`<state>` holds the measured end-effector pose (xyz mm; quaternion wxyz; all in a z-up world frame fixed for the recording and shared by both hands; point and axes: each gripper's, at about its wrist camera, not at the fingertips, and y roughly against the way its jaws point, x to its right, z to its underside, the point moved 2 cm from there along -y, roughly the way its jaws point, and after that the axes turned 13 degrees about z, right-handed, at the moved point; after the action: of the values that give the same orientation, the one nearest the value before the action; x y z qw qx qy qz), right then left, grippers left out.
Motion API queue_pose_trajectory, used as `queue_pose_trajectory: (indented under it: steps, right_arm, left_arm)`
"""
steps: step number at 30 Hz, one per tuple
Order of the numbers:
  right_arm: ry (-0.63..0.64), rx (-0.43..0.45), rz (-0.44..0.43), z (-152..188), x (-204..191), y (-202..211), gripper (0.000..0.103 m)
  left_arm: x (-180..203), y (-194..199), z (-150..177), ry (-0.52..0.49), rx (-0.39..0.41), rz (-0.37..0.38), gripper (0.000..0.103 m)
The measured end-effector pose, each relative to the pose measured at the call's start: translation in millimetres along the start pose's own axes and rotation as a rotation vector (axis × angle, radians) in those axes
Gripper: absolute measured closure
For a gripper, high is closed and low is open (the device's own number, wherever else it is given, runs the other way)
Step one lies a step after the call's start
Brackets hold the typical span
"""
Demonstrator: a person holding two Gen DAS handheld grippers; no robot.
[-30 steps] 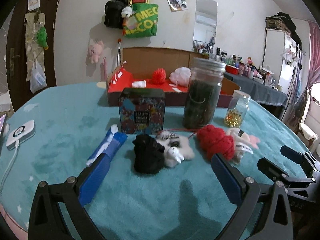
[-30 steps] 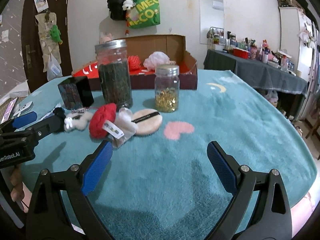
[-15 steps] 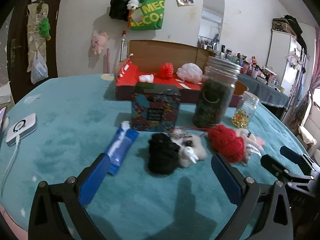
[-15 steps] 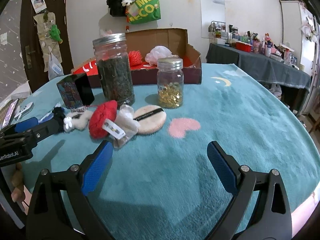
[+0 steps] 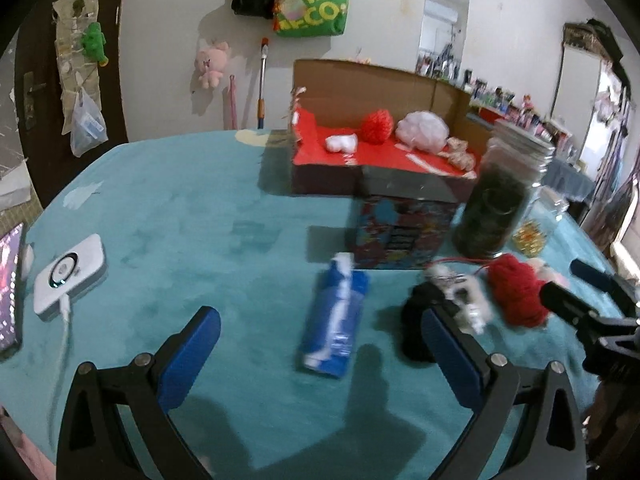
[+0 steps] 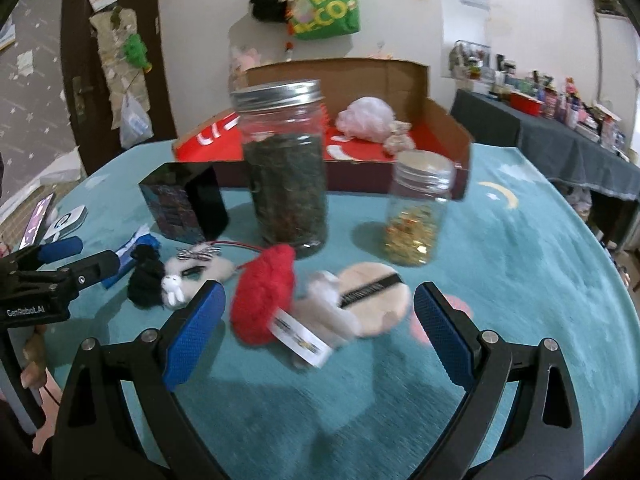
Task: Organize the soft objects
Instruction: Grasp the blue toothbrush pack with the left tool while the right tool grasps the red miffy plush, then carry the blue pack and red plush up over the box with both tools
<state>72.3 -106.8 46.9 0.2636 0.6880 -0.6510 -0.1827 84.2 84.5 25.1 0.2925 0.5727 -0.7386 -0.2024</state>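
Observation:
A row of soft things lies on the teal table cover: a black fuzzy ball (image 6: 146,282), a white plush rabbit charm (image 6: 196,269), a red knitted piece (image 6: 264,296) with a paper tag, a pale fluffy toy (image 6: 326,312) and a beige powder puff (image 6: 374,298). My right gripper (image 6: 316,334) stands open just in front of the red piece and the puff. My left gripper (image 5: 320,354) is open, low over the cover, with a blue tube (image 5: 336,314) between its fingers' line and the black ball (image 5: 416,330) by its right finger. An open cardboard box (image 5: 384,160) with a red floor holds a red pompom (image 5: 377,126), a white puff and other soft items.
A tall jar of dark leaves (image 6: 286,168), a small jar with gold bits (image 6: 416,208) and a patterned black box (image 6: 182,204) stand between the soft things and the cardboard box. A white charger (image 5: 70,276) with cable and a phone (image 5: 10,288) lie at the left edge.
My left gripper has swung left, so the soft pile now sits at its right and the blue tube is centred. My right gripper has moved forward, closer to the red piece and the puff.

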Motion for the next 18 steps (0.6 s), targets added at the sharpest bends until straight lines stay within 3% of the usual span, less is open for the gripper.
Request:
queue_pose_trajectory:
  steps: [5,7,9,11,13,14,18]
  right_arm:
    - [0.083,-0.049,-0.005,-10,-15,-14,0.006]
    - [0.120,-0.064,-0.010,-13,-21,-19,0.008]
    - [0.153,-0.088,-0.036,-13,-27,-24,0.016]
    - [0.177,-0.133,-0.068,-10,-31,-33,0.043]
    - [0.182,-0.176,-0.127,-6,-32,-41,0.062]
    - [0.182,-0.170,-0.136,-6,-32,-39,0.067]
    - [0.133,-0.149,-0.194,-8,-20,-32,0.070]
  left_arm:
    - [-11,-15,-2,-0.024,-0.072,-0.015,0.016]
    - [-10,-23,-1,-0.037,-0.113,0.007,0.031]
    - [-8,-31,2,-0.071,-0.151,0.015,0.037]
    - [-3,-30,2,-0.104,-0.146,0.040,0.055]
    - [2,-27,1,-0.116,-0.154,0.074,0.078]
    - [3,-25,1,-0.120,-0.155,0.079,0.078]
    - [13,-13,-4,-0.124,-0.128,0.109,0.079]
